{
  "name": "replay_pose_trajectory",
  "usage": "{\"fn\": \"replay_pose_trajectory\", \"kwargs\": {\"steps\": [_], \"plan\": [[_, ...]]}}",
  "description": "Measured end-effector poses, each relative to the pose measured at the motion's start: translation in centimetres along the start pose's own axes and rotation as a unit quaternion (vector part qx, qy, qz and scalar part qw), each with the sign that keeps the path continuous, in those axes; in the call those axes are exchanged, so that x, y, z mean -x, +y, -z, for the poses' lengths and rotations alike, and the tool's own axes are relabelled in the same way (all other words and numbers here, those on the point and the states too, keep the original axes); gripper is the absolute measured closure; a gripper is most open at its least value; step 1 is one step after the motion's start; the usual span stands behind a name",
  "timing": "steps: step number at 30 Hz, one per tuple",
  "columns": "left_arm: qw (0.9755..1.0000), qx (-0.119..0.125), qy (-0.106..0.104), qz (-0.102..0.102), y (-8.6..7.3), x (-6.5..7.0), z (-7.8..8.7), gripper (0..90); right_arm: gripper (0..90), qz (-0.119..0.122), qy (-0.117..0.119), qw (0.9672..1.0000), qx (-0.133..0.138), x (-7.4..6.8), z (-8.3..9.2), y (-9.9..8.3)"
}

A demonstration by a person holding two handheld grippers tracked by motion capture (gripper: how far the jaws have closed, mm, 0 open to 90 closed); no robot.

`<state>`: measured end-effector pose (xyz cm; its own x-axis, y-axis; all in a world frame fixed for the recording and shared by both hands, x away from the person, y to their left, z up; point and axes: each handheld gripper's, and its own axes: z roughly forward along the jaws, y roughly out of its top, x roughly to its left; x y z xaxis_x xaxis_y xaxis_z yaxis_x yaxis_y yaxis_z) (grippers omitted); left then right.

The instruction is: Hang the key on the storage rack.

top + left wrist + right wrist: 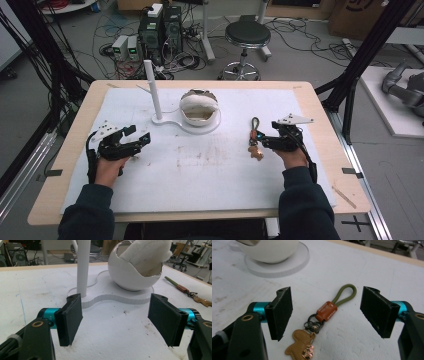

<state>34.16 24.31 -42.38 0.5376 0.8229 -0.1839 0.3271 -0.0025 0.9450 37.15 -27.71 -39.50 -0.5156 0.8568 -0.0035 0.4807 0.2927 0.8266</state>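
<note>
Where the keychain lies flat on the white bench, its orange tab has tiny writing too small to read. The right gripper has jaws wide open around it, holding nothing. The left gripper, also wide open and empty, faces a white pole and a round bowl.

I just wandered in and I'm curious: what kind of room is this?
Probably a lab or workshop: computer towers and loose cables crowd the floor, a stool stands by, and a person works at a padded table with handheld grippers.
</note>
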Motion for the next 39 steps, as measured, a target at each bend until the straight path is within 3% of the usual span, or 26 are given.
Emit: {"fn": "replay_pose_trajectory", "kwargs": {"steps": [5, 7, 15, 16, 17, 20, 23, 24, 28, 33, 34, 36, 37, 38, 39], "plan": [[1.0, -0.001, 0.0, 0.004, -0.1, -0.1, -0.1, 27.3, 25.5, -0.013, -0.014, 0.9995, -0.024, 0.1, -1.0, -0.5], [1.0, -0.003, -0.001, -0.001, 0.0, 0.1, -0.1, 27.3, 30.2, -0.022, -0.023, 0.9984, -0.046, 0.0, -2.0, -0.8], [0.9999, -0.009, -0.004, -0.006, 0.0, 0.4, -0.3, 27.3, 43.8, -0.06, -0.02, 0.9956, -0.069, 0.5, -4.5, -1.2], [0.9999, -0.009, -0.005, -0.006, 0.0, 0.5, -0.4, 27.3, 51.3, -0.059, -0.015, 0.9935, -0.096, 0.5, -5.3, -1.4], [0.9999, -0.009, -0.005, -0.007, 0.0, 0.6, -0.5, 27.3, 52.3, -0.061, -0.014, 0.9911, -0.117, 0.5, -5.7, -1.6], [0.9997, -0.016, -0.009, -0.013, -0.1, 0.8, -0.8, 27.4, 54.1, -0.07, -0.009, 0.9906, -0.117, 0.5, -5.9, -1.8], [0.9996, -0.02, -0.012, -0.016, -0.1, 1.1, -1.1, 27.4, 61.5, -0.053, -0.011, 0.9915, -0.118, 0.3, -5.9, -1.8], [0.9995, -0.022, -0.012, -0.017, -0.1, 1.1, -1.1, 27.4, 75.8, -0.046, 0.008, 0.992, -0.117, 0.1, -5.9, -1.8], [0.9996, -0.022, -0.009, -0.015, -0.1, 1.1, -1.0, 27.4, 83.4, -0.029, 0.004, 0.9928, -0.116, -0.4, -5.9, -1.6], [0.9996, -0.023, -0.008, -0.013, -0.2, 1.0, -0.9, 27.4, 90.0, -0.053, 0.019, 0.9929, -0.105, 0.3, -5.7, -1.7], [0.9996, -0.023, -0.007, -0.014, -0.2, 1.0, -0.9, 27.4, 90.0, -0.06, 0.033, 0.992, -0.106, 0.4, -5.7, -1.8], [0.9996, -0.024, -0.006, -0.014, -0.2, 1.1, -0.9, 27.4, 90.0, -0.066, 0.033, 0.9917, -0.105, 0.2, -5.8, -1.7], [0.9996, -0.025, -0.005, -0.014, -0.2, 1.1, -0.8, 27.4, 79.6, -0.075, 0.027, 0.9924, -0.094, 0.1, -5.7, -1.6], [0.9996, -0.025, -0.005, -0.014, -0.2, 1.1, -0.8, 27.4, 79.6, -0.075, 0.027, 0.9924, -0.094, 0.1, -5.7, -1.6], [0.9996, -0.024, -0.005, -0.013, -0.2, 1.1, -0.9, 27.4, 69.5, -0.087, 0.033, 0.9922, -0.082, 0.2, -5.6, -1.4]]}}
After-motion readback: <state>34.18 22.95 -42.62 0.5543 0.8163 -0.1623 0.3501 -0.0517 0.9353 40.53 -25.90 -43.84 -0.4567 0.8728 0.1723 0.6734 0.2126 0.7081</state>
